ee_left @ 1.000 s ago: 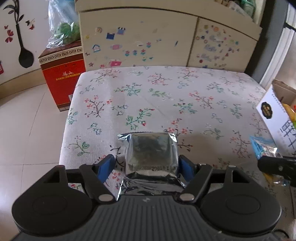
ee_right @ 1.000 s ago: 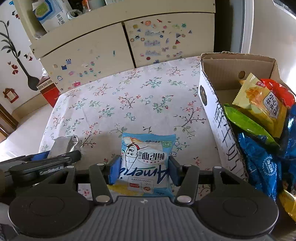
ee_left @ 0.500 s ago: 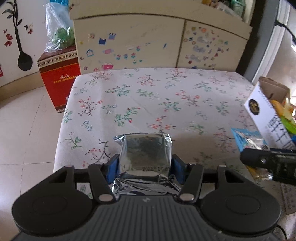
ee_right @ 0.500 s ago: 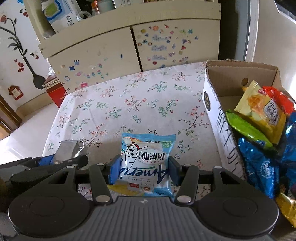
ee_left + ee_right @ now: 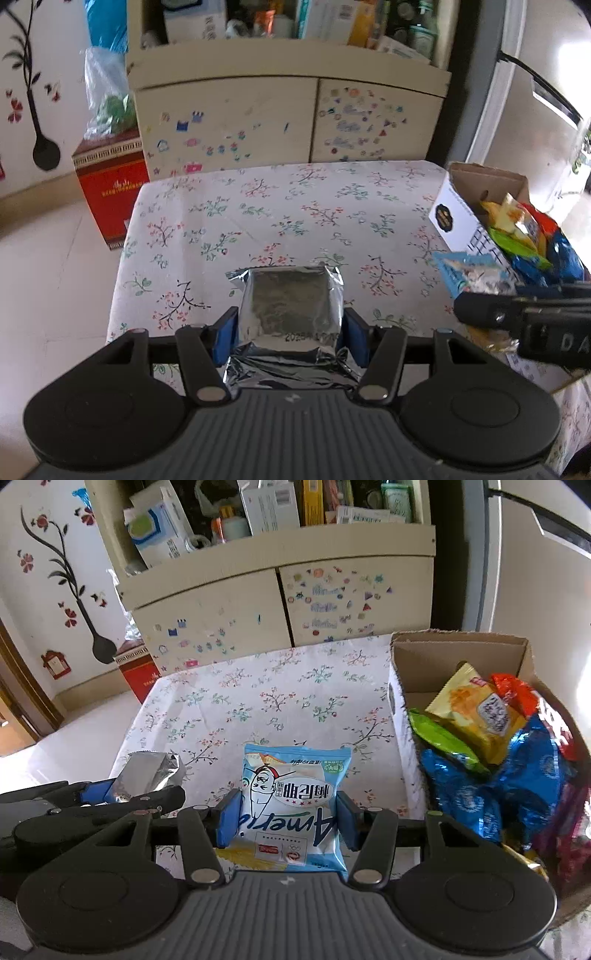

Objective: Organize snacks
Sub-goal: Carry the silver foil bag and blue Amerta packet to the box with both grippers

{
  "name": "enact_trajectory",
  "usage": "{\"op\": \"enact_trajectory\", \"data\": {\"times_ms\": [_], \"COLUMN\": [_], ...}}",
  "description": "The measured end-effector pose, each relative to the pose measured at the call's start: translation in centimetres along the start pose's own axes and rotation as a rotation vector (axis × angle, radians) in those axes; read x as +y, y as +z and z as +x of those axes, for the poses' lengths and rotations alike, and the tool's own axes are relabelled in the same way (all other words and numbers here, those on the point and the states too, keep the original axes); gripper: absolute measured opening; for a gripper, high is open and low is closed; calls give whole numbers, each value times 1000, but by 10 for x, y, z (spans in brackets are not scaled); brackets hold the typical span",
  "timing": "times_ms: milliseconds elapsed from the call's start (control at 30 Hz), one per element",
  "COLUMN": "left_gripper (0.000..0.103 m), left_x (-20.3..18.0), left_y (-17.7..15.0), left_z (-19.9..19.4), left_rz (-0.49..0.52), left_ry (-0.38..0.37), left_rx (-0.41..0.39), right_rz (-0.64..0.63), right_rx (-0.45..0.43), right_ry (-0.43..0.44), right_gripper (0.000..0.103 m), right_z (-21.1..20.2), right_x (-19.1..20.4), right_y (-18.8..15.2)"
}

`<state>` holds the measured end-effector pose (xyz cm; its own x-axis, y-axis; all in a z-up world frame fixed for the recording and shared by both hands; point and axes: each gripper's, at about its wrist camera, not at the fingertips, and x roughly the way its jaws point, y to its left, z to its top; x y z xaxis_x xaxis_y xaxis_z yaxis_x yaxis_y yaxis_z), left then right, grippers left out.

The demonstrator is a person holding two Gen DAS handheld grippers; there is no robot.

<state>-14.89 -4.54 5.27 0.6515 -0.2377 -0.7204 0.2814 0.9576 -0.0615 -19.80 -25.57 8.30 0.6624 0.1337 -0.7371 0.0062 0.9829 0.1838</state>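
The left gripper, black with blue pads, has just been closing and now clamps a square silver foil snack packet between its jaws, the pads pressing on both sides of the pack. The packet is lifted clear of the floral tablecloth that covers the table.

The right gripper, of the same build, is clamped on a light blue snack bag with a cartoon face and printed lettering; its blue pads squeeze the bag's two edges, and the bag is held above the cloth.

Taking the open cardboard box with a white printed side as the landmark: the blue bag is just to its left, near the box's side wall, and the silver packet is farther left, well apart from the box. Inside the box lie a yellow snack bag, a green one, blue ones and a red one, piled together. Beyond the box and table stands a cream cabinet with small stickers on its doors.
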Motion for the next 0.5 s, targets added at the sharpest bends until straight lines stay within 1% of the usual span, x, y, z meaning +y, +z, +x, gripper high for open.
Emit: {"op": "enact_trajectory", "data": {"times_ms": [333, 500], "left_gripper": [58, 58], "left_x": [-18, -29], "left_y": [-3, -2], "left_z": [-18, -24], "left_rz": [22, 32], "left_ry": [8, -7], "left_rx": [-16, -20], "right_rz": [29, 58], "right_rx": [-59, -85], "right_ry": [12, 20], "right_gripper": [60, 60], "right_z": [-31, -44], "right_x": [-20, -31], "right_y": [-4, -5]}}
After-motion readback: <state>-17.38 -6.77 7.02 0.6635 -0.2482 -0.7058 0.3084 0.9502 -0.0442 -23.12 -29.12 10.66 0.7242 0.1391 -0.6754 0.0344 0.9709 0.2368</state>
